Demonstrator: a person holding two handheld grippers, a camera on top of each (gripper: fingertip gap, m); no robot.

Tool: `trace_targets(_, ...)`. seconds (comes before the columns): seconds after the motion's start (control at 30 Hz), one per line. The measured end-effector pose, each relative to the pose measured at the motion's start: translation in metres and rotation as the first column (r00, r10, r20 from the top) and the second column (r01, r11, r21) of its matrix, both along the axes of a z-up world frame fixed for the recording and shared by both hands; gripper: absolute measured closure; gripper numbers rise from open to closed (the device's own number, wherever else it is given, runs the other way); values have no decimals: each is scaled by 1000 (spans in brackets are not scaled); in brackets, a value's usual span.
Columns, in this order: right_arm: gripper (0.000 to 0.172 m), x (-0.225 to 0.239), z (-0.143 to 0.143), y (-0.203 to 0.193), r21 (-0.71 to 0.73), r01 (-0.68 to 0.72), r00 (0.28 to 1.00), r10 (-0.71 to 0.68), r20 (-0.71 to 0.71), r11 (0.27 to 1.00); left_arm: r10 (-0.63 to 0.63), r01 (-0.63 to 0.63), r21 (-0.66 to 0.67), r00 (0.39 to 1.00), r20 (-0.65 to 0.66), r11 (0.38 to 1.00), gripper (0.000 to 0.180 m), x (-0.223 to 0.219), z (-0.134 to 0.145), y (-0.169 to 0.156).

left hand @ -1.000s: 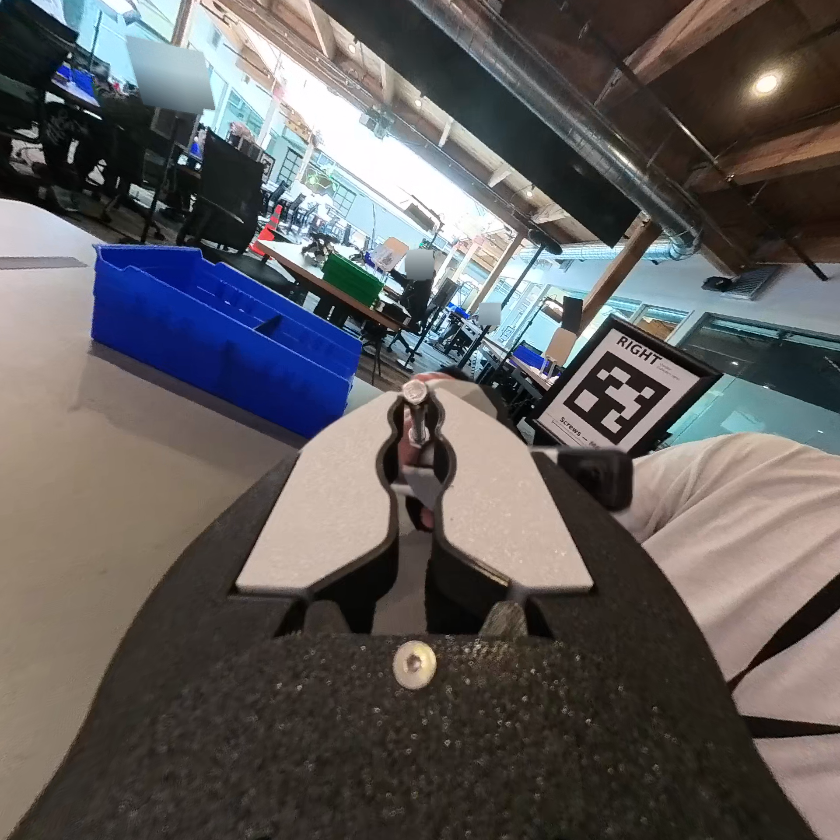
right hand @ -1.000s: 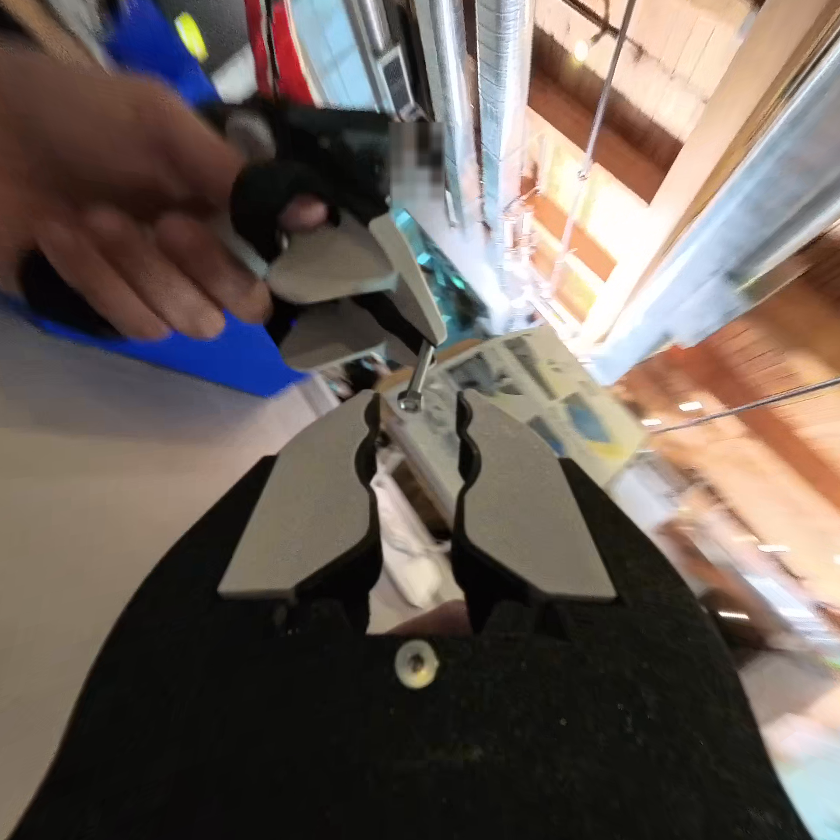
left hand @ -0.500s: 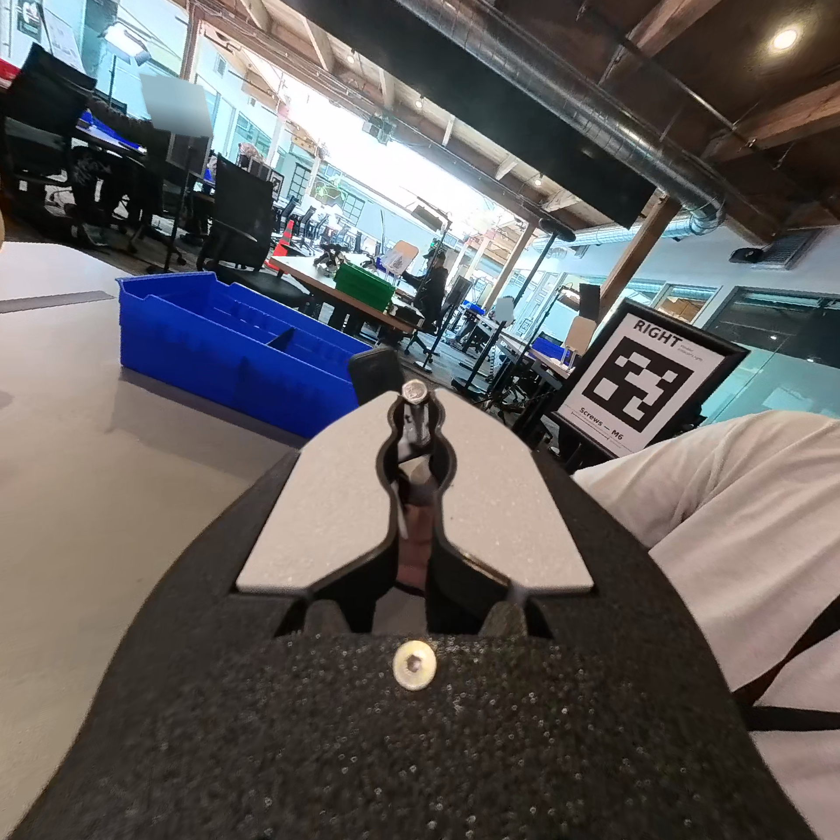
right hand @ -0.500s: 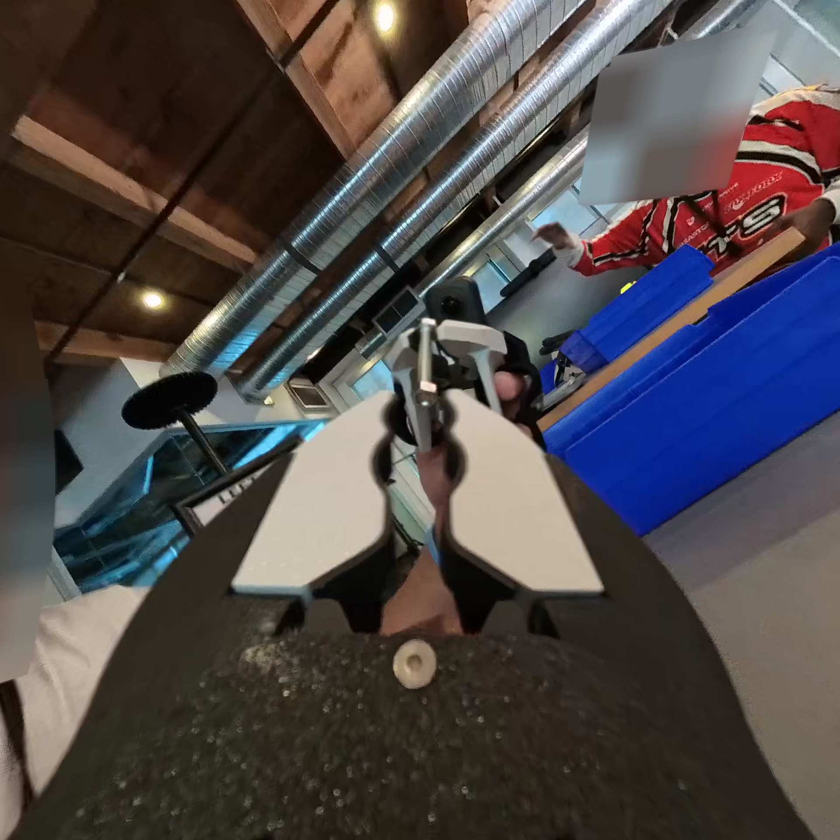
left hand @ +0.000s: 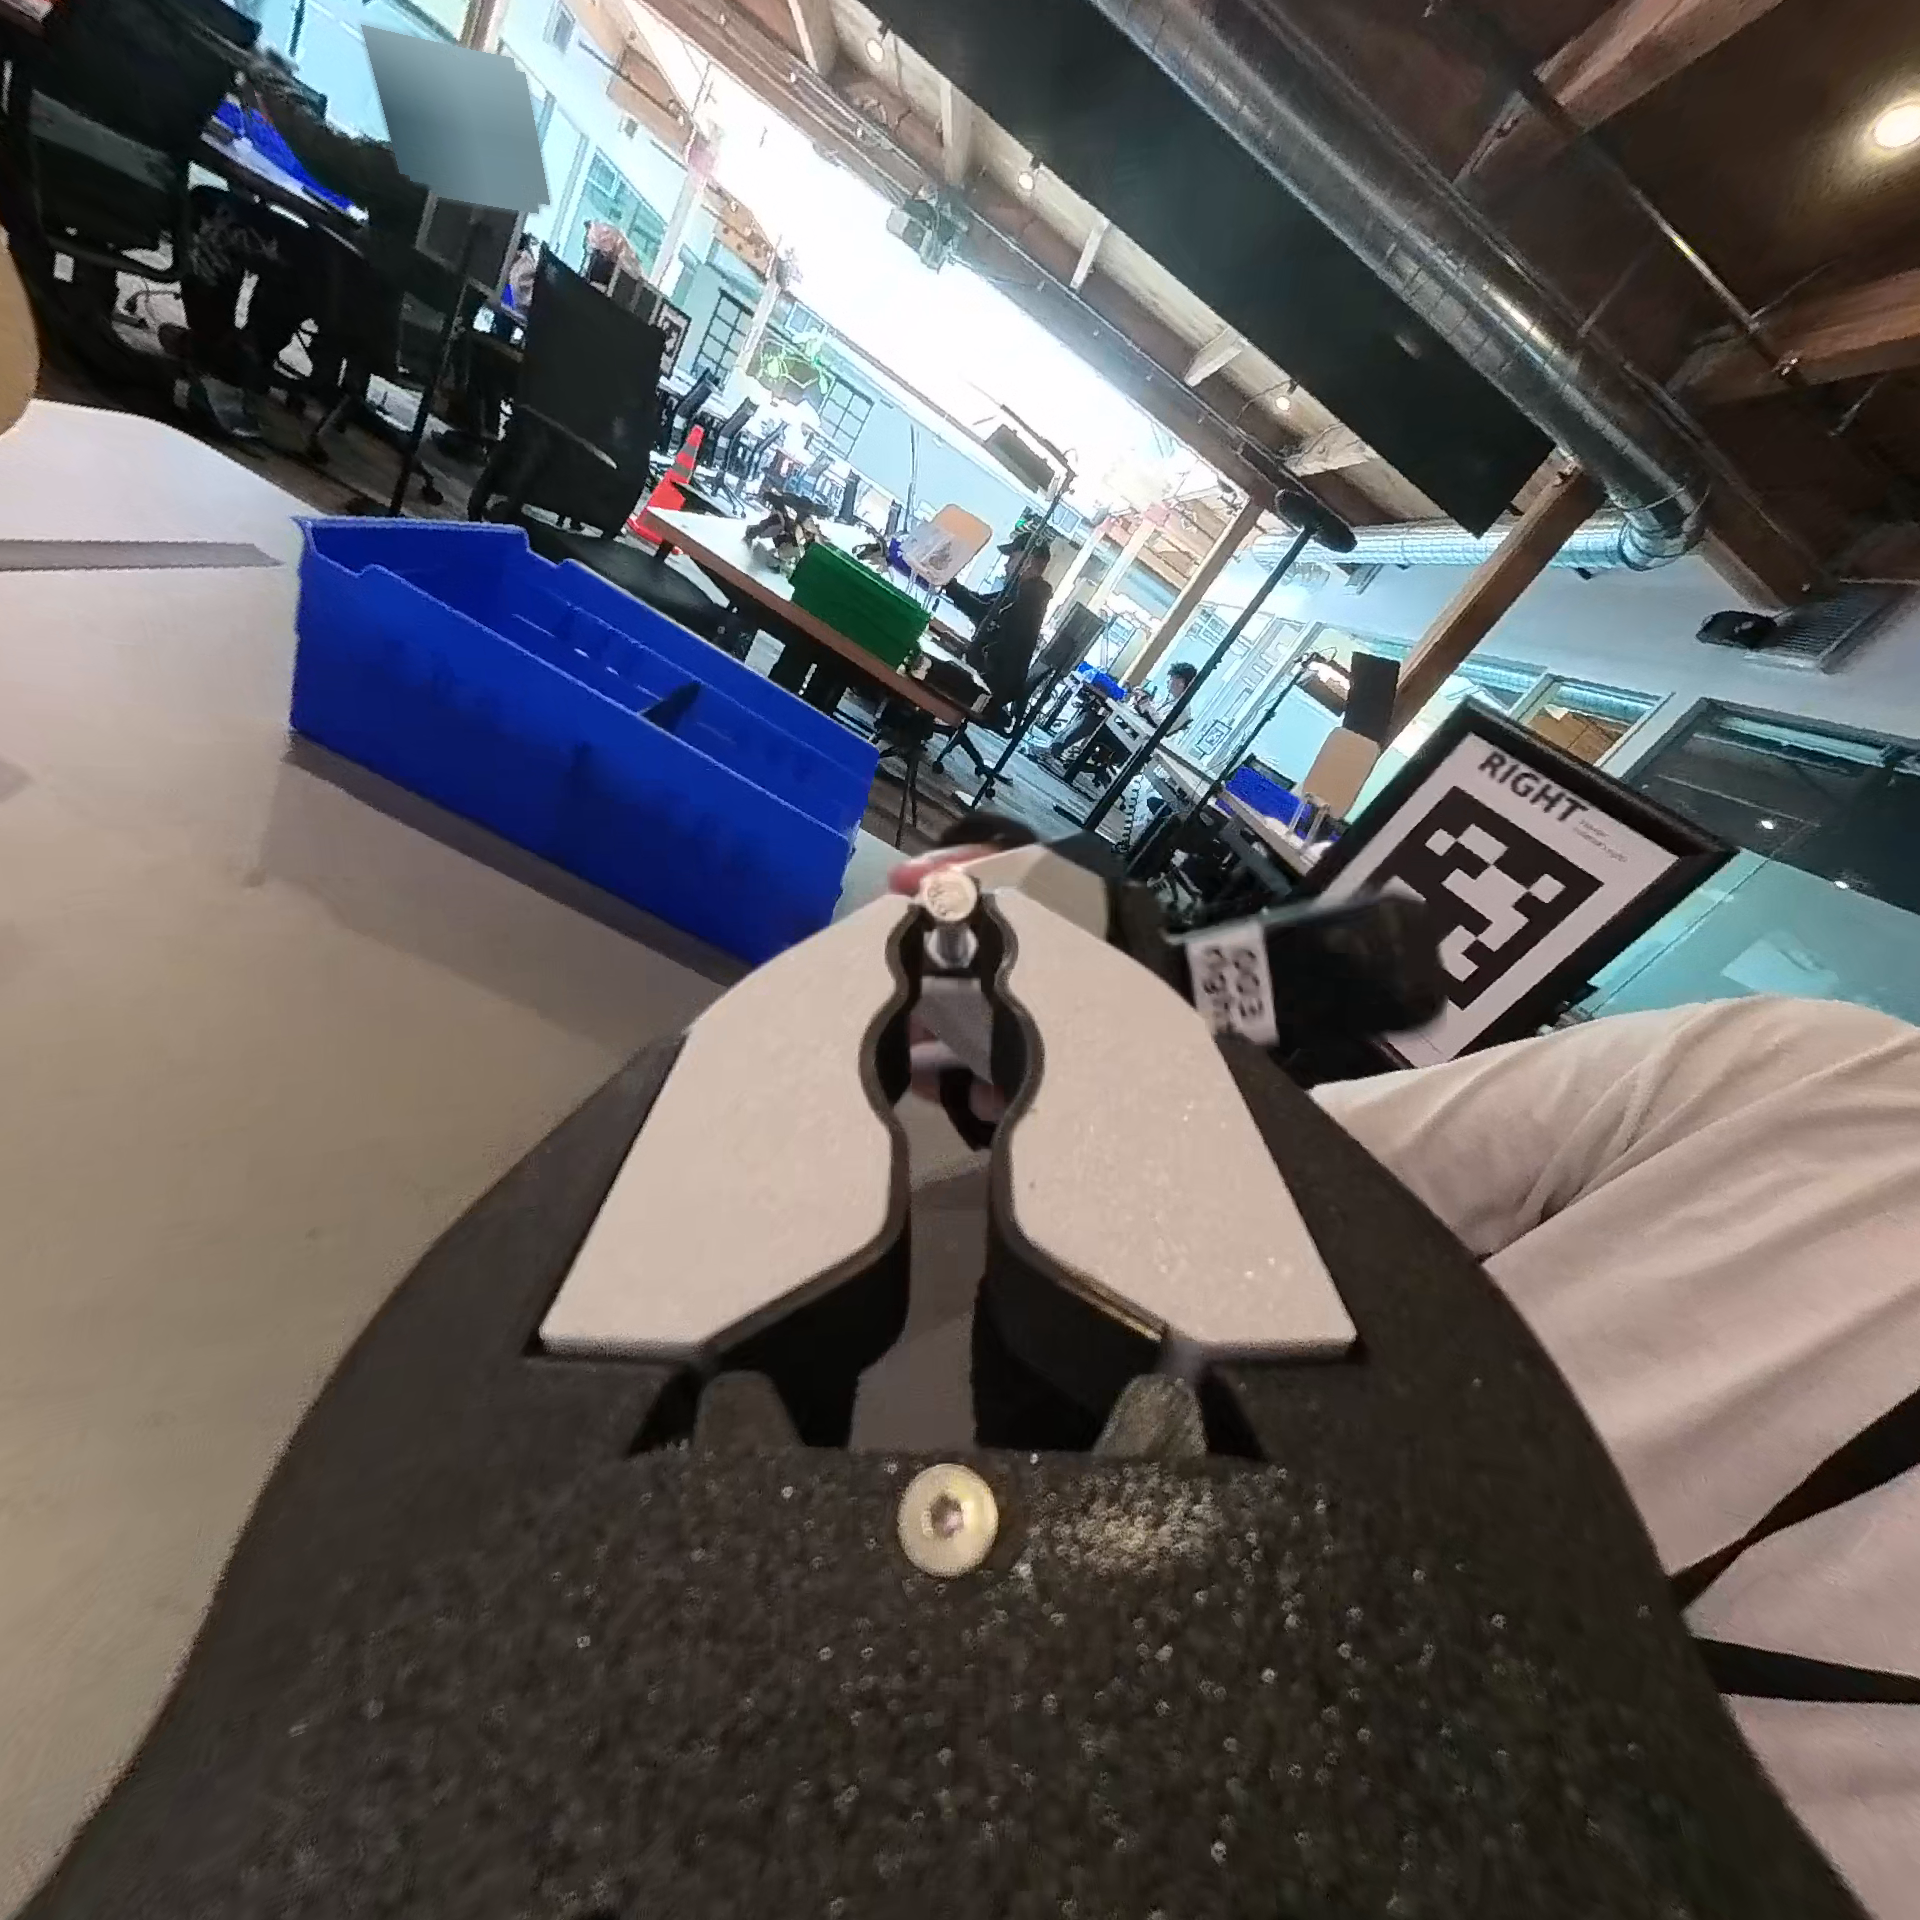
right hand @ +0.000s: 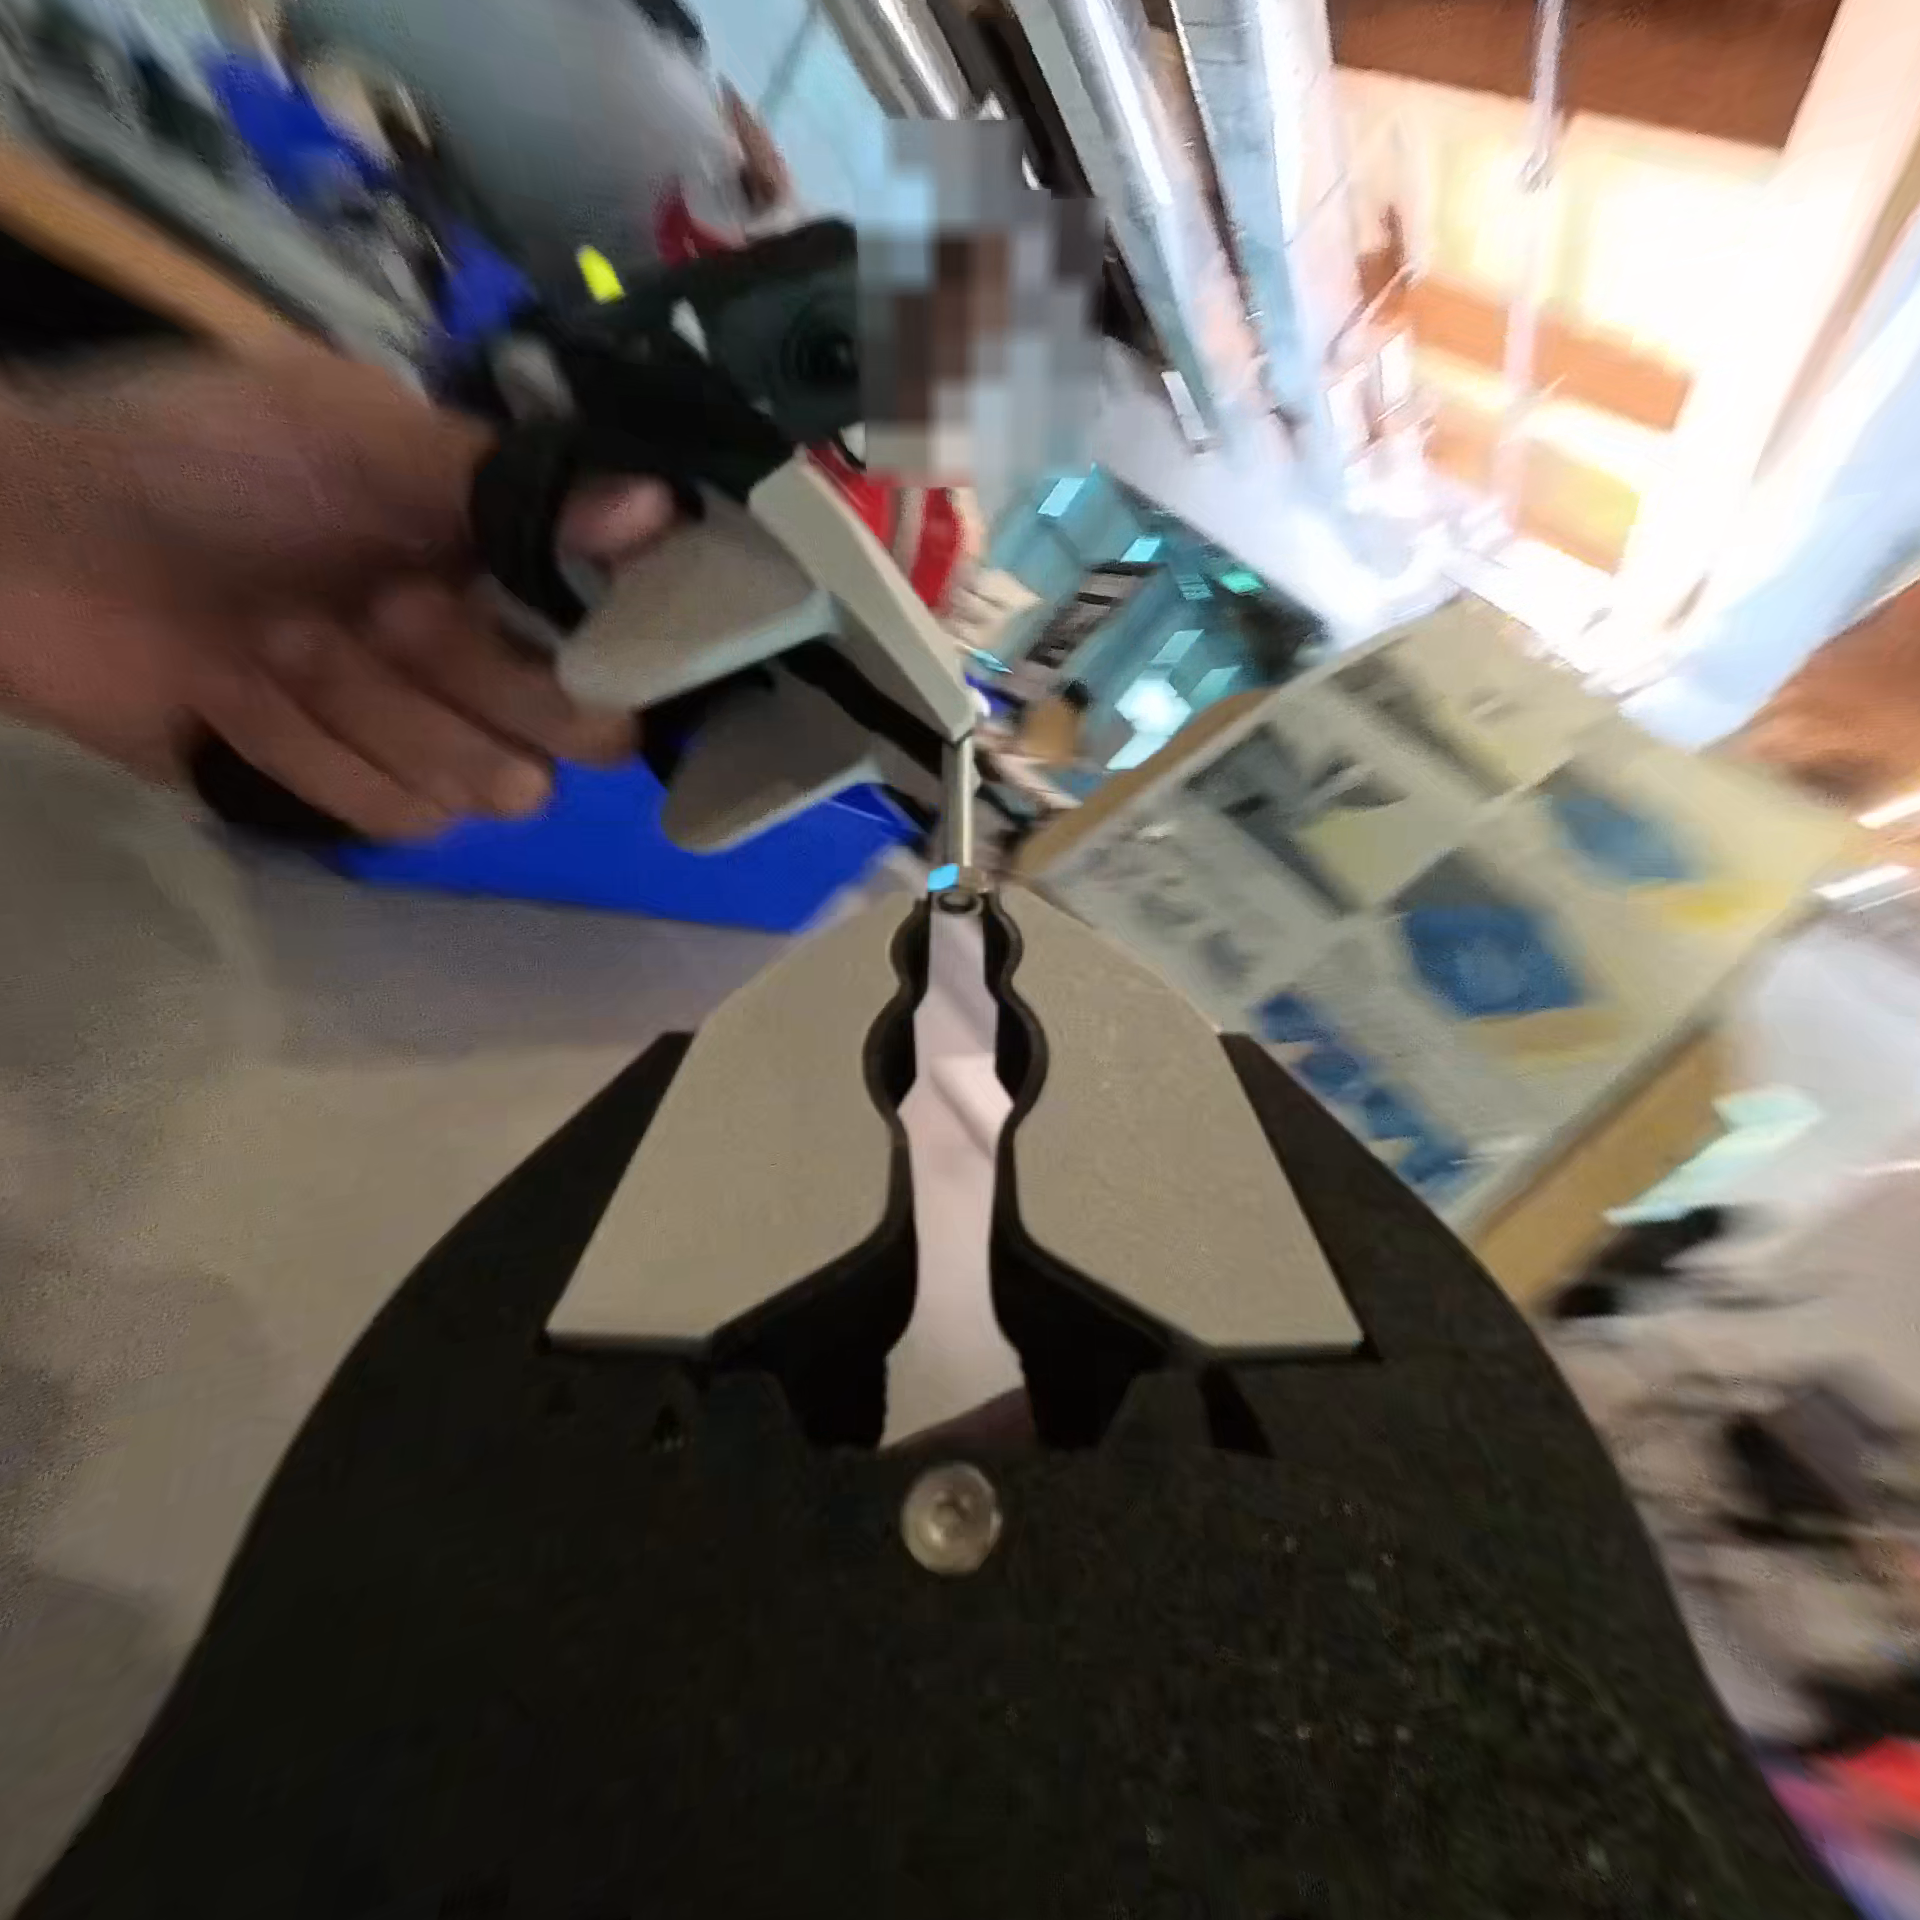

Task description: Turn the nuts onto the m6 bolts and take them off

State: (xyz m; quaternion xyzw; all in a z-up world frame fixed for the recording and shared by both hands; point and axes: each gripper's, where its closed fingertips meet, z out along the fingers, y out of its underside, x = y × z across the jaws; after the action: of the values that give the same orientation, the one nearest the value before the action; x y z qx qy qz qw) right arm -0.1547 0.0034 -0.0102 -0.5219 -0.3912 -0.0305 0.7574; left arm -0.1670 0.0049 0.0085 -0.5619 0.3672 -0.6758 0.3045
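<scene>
While the grey tabletop [left hand: 208, 1039] and blue bin [left hand: 540, 717] sit well off, your left gripper [left hand: 951, 914] clamps the bolt [left hand: 948, 906] by its head. Its shank runs straight toward your right gripper [right hand: 958, 906], which pinches the nut [right hand: 958, 902] at the shank's far end.

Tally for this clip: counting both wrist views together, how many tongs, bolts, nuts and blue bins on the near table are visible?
Tongs: 2, the left tongs and the right tongs
Bolts: 1, the bolt
Nuts: 1, the nut
Blue bins: 1, the blue bin
Total: 5
</scene>
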Motion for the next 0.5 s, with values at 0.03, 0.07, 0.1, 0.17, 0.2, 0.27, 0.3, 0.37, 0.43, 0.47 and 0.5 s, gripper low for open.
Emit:
trace_targets(0.03, 162, 3, 2, 1, 123, 95, 984, -112, 138, 988, -4, 4, -7, 1000, 1, 1000, 172, 1, -1, 0)
trace_targets(0.07, 162, 5, 3, 1, 272, 170, 931, -245, 272, 947, -3, 3, -10, 1000, 1, 1000, 171, 1, -1, 0)
trace_targets(0.1, 162, 6, 3, 0, 410, 204, 851, -368, 375, 889, 2, -2, -11, 1000, -2, 1000, 171, 2, -2, 1)
trace_targets(0.17, 166, 4, 2, -1, 549, 194, 741, -488, 462, 813, 0, 0, -18, 1000, 2, 1000, 171, 2, -2, 2)
trace_targets(0.2, 166, 2, 3, -3, 561, 189, 742, -491, 456, 806, -6, 7, -22, 1000, 9, 1000, 171, 1, -1, 1)
trace_targets(0.27, 166, -2, 1, -6, 522, 173, 783, -438, 441, 835, -15, 15, -24, 1000, 17, 1000, 171, 1, 1, -1)
trace_targets(0.3, 166, 0, 0, -4, 489, 181, 800, -417, 432, 853, -12, 12, -20, 1000, 15, 1000, 171, 1, 2, -1)
trace_targets(0.37, 156, 3, -1, -1, 433, 183, 835, -372, 406, 883, -14, 15, -12, 1000, 22, 1000, 171, 0, 4, -3)
trace_targets(0.43, 145, 0, -8, -2, 275, 117, 923, -207, 324, 954, -11, 11, -4, 999, 41, 1000, 172, -2, 8, -3)
trace_targets(0.47, 142, -3, -12, -3, 161, 53, 966, -91, 241, 985, -10, 10, -1, 999, 49, 1000, 172, -3, 9, -2)
trace_targets(0.5, 137, -5, -14, -4, 30, -31, 993, 28, 113, 999, -7, 7, 1, 999, 52, 1000, 171, -4, 10, -2)
